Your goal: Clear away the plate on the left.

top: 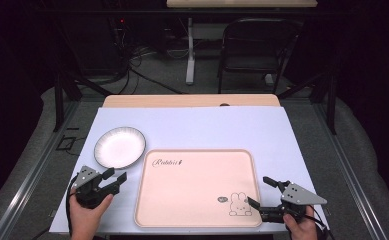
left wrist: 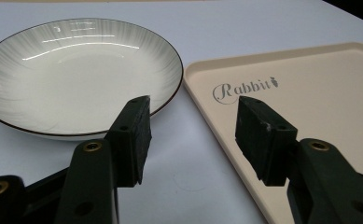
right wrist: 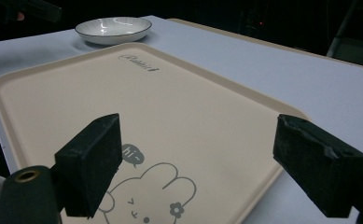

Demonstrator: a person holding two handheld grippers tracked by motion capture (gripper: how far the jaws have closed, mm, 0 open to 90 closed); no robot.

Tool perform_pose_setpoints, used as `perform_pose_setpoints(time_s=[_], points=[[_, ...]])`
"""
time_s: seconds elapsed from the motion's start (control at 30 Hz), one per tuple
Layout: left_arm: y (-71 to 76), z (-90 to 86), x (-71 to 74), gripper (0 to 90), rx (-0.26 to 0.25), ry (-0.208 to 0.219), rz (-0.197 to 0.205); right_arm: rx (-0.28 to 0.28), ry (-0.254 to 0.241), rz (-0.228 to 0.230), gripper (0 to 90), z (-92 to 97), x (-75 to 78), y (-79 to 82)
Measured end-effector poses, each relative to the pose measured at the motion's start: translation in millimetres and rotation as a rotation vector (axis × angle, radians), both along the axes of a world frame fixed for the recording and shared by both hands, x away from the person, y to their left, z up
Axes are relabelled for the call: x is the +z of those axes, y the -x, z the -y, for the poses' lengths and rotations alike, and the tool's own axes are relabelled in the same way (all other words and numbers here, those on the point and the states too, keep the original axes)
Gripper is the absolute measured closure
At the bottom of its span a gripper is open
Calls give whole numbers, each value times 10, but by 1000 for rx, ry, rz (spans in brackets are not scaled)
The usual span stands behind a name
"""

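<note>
A white plate with a dark rim (top: 120, 146) (left wrist: 72, 74) (right wrist: 113, 29) rests on the pale sheet at the left. Beside it lies a beige tray (top: 197, 186) (left wrist: 310, 88) (right wrist: 123, 98) printed with a rabbit. My left gripper (top: 114, 175) (left wrist: 193, 135) hovers just in front of the plate's near edge, open, nothing between its pads. Over the tray's near right corner my right gripper (top: 261, 191) (right wrist: 207, 163) is open and empty too.
The pale sheet (top: 207, 125) covers a wooden table (top: 192, 100). A black chair (top: 254, 47) and a table leg (top: 190, 50) stand on the floor beyond. Dark frame rails run along both sides.
</note>
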State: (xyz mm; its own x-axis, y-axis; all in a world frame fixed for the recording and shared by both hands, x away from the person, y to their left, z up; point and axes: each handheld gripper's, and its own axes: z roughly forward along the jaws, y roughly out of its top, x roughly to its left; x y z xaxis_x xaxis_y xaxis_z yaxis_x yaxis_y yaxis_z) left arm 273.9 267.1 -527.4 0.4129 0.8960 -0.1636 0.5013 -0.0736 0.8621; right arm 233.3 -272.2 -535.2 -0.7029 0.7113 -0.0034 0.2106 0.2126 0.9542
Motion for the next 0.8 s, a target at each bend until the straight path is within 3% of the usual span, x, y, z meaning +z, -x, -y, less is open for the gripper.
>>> perform_pose_setpoints(time_s=[0.8], points=[[-9,-32,13,444,16,23,4,-1,6,9,148,11,5,28]])
